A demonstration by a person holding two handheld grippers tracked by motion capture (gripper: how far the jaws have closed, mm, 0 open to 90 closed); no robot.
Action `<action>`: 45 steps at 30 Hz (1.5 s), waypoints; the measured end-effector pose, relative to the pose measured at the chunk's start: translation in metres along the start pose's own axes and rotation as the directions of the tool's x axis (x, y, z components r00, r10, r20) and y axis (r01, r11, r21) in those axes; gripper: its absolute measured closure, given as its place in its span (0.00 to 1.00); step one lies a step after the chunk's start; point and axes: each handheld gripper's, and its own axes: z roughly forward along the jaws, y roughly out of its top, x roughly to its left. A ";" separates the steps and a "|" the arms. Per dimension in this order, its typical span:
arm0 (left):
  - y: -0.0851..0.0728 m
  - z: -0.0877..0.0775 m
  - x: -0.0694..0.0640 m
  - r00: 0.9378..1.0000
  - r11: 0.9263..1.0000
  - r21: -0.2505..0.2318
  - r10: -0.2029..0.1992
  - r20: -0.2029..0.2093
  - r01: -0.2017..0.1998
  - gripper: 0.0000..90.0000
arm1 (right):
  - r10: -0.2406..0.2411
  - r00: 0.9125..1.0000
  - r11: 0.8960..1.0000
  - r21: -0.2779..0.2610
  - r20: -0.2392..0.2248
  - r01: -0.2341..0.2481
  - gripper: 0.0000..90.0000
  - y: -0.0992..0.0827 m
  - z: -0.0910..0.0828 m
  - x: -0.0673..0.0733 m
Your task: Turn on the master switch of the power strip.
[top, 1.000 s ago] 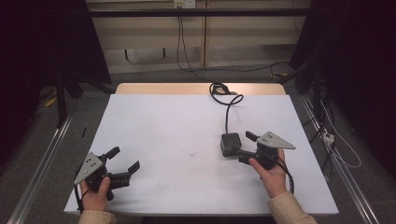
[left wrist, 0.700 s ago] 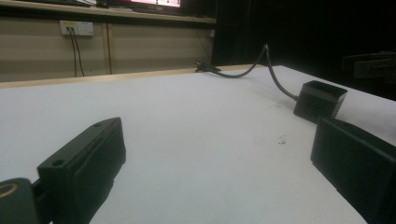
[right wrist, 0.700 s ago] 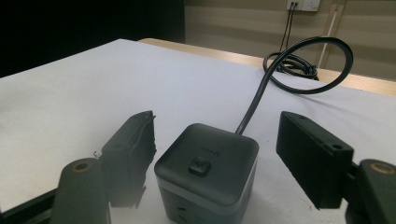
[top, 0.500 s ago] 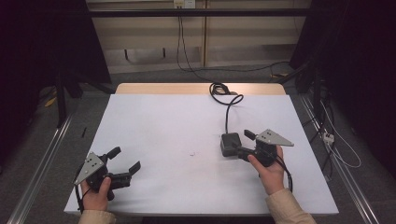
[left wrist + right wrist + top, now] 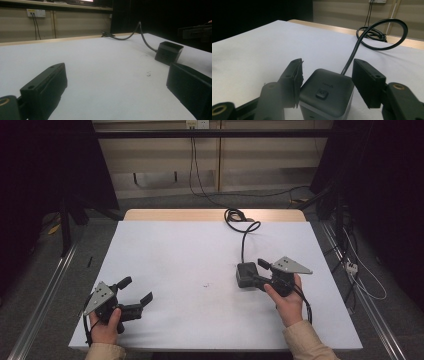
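Counter (image 5: 190, 255) under a white sheet carries a black box (image 5: 245, 274) right of centre, its cable (image 5: 243, 231) looping toward the far edge. Right gripper (image 5: 325, 80) straddles the box, jaws just closing, left pad touching, right pad apart. Left gripper (image 5: 134, 291) rests near-left, jaws released, empty.

The bottom of the small black box with a cord (image 5: 325, 96) is getting cut off by the picture's edge, and the tiny writing beside its button is too blurry to read.
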 end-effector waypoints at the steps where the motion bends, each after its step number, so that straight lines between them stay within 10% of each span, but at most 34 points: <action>1: 0.000 0.001 0.000 1.000 1.000 0.000 0.001 0.003 -0.001 0.03 | -0.006 1.000 1.000 0.005 -0.002 0.006 0.49 0.000 0.000 0.000; 45: 0.002 0.009 -0.003 1.000 1.000 0.003 0.009 0.025 -0.010 0.03 | 0.006 0.998 0.998 0.066 -0.067 -0.001 0.87 0.004 -0.001 -0.001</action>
